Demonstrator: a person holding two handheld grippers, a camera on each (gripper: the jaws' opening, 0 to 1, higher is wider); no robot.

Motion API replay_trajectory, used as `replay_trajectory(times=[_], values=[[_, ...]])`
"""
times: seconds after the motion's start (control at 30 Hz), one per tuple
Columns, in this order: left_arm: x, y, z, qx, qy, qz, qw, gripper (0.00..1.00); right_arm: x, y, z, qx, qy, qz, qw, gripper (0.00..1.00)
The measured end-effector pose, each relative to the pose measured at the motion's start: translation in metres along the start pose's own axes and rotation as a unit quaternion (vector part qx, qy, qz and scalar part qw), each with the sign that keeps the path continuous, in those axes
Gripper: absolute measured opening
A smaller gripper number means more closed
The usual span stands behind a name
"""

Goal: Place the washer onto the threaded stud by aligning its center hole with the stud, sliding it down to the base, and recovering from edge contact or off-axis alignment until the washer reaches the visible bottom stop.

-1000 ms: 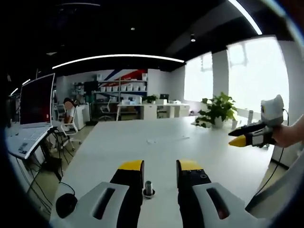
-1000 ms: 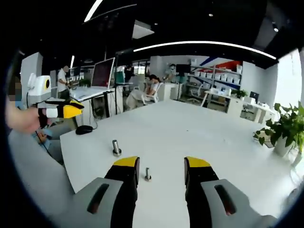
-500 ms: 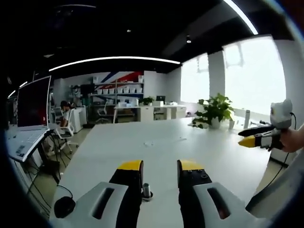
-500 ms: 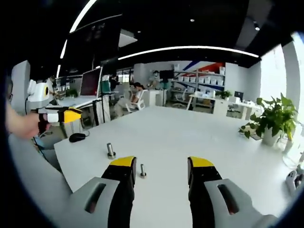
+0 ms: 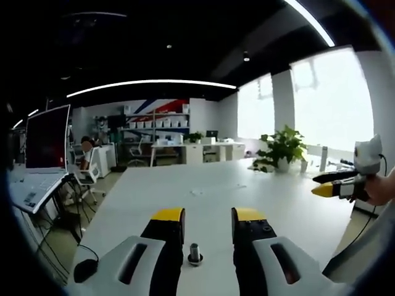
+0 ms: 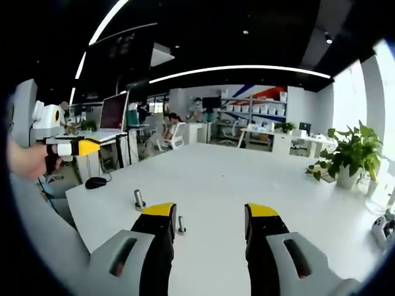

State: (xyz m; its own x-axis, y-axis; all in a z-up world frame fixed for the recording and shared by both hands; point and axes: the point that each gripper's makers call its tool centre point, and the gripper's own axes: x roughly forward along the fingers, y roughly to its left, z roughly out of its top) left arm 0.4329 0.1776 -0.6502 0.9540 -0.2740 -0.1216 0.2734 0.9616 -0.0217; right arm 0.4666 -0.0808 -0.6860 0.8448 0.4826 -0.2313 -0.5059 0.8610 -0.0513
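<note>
The left gripper (image 5: pixel 208 216) hovered with jaws released and empty, framing the stud (image 5: pixel 195 253) near the worktop's (image 5: pixel 203 179) near edge, probably for lining up; the right gripper (image 6: pixel 205 213) likewise gaped over a smaller bolt (image 6: pixel 181 225); no washer could be made out; no writing was legible.

Wide bare white table (image 6: pixel 247 185) ahead, free to pass; only a threaded stud (image 5: pixel 195 253) btwn left gripper (image 5: pixel 207 216) jaws, small bolt (image 6: pixel 181 225) by right gripper (image 6: pixel 210 211), mouse (image 6: pixel 95 182) at edge.
</note>
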Motion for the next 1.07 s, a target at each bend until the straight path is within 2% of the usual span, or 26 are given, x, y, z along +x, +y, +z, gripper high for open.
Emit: replay_trajectory(times=[0.43, 0.63, 0.77, 1.07], values=[[-0.001, 0.000, 0.002, -0.002, -0.003, 0.006, 1.0000, 0.30, 0.000, 0.006, -0.001, -0.011, 0.004, 0.012, 0.9999, 0.47], [0.000, -0.007, -0.001, 0.016, 0.004, 0.002, 0.9999, 0.30, -0.001, 0.007, -0.004, -0.012, 0.010, 0.016, 0.9997, 0.47], [0.001, -0.009, -0.002, 0.025, 0.008, 0.000, 0.9997, 0.30, 0.000, 0.012, 0.001, -0.013, 0.003, 0.018, 0.9997, 0.47], [0.001, -0.004, -0.005, 0.012, 0.012, 0.007, 0.9998, 0.31, 0.000, 0.010, -0.004, -0.013, 0.010, 0.020, 0.9997, 0.47]])
